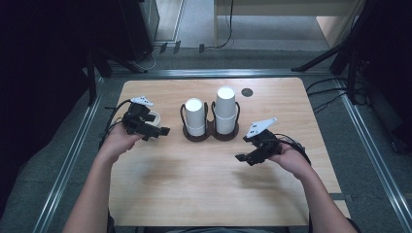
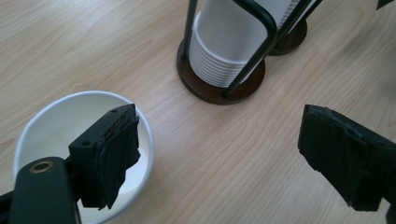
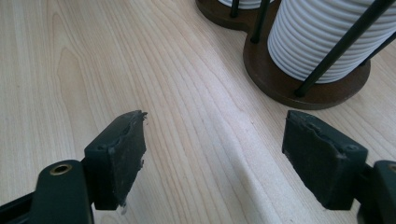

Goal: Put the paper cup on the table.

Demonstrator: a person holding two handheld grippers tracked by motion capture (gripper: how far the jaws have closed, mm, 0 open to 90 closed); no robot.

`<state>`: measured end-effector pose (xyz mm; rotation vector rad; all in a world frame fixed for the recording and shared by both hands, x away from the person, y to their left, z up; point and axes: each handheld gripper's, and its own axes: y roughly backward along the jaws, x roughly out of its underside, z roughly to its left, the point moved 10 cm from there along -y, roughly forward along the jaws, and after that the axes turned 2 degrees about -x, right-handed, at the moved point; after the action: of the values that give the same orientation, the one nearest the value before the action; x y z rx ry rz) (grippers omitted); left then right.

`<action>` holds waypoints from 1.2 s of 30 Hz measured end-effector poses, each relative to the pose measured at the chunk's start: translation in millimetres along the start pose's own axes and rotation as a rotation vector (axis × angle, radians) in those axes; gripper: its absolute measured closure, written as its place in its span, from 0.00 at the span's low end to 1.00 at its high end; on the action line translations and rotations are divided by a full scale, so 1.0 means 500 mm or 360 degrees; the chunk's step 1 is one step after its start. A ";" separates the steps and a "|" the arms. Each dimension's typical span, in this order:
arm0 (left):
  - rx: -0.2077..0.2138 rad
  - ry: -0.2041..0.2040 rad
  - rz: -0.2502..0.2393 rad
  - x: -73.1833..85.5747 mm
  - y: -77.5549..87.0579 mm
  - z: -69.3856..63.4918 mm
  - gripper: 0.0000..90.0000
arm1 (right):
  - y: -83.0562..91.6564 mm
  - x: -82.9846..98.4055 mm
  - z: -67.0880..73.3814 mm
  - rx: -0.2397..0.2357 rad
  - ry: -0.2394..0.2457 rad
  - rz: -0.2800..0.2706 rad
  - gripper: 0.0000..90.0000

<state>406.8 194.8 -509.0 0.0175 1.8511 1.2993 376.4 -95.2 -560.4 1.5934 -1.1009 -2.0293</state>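
Single paper cup [image 2: 60,135] stands upright on the worktop [image 1: 204,184], mouth up, at the left end, just left of the two-post cup holder [image 1: 210,132].

Your left gripper [image 1: 145,127] is right over it: in the left gripper view one jaw hangs above the cup's open mouth, the other well out over bare wood toward the holder base [image 2: 219,86]. Jaws spread wide, holding nothing. The near rim lies between them, closer to the jaw over the mouth.

Your right gripper [image 1: 252,155] is also wide open and empty, low over bare worktop on the far side of the holder, its jaws pointing toward the taller stack [image 3: 322,42]. It is well apart from the single cup.

Judgement: the cup belongs to the left hand. Its axis is vertical, so the wall sits in line with the jaws; closing would pinch the rim, one jaw inside and one outside.
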 end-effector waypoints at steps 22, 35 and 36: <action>-0.0007 -0.0165 -0.0003 0.009 -0.065 -0.090 0.13 | -0.005 -0.005 0.001 -0.0003 0.0020 0.0011 0.24; 0.0014 -0.0243 0.0061 0.019 -0.096 -0.138 0.13 | -0.003 -0.010 0.012 -0.0003 0.0048 0.0005 0.24; 0.0008 -0.0248 0.0059 0.018 -0.099 -0.141 0.13 | -0.003 -0.010 0.012 -0.0002 0.0053 0.0007 0.24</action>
<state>377.5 122.2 -546.2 0.1523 1.7288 1.2816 372.5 -88.6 -557.9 1.6167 -1.0896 -1.9935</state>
